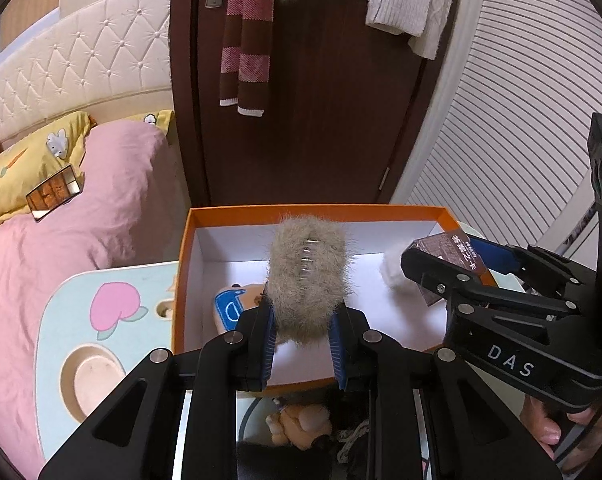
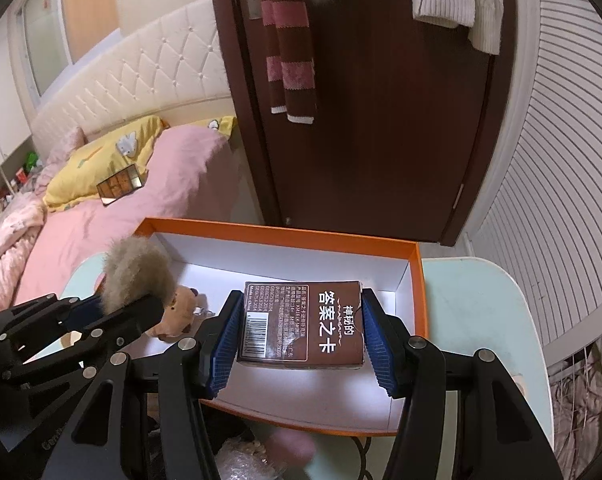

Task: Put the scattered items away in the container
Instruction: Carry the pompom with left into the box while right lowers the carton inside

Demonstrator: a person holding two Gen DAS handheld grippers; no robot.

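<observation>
Over the box (image 2: 417, 276), left gripper (image 1: 303, 330) pinches a fluffy clip (image 1: 309, 276) — light, squashy; right gripper (image 2: 299, 336) clamps a stiff carton (image 2: 301, 326) by its sides.

A furry grey-brown hair clip (image 1: 309, 276) sits upright between the left claw's (image 1: 303, 334) pads; a brown card box (image 2: 301, 326) lies flat between the right claw's (image 2: 301, 340), both above the orange box (image 2: 417, 280).
</observation>
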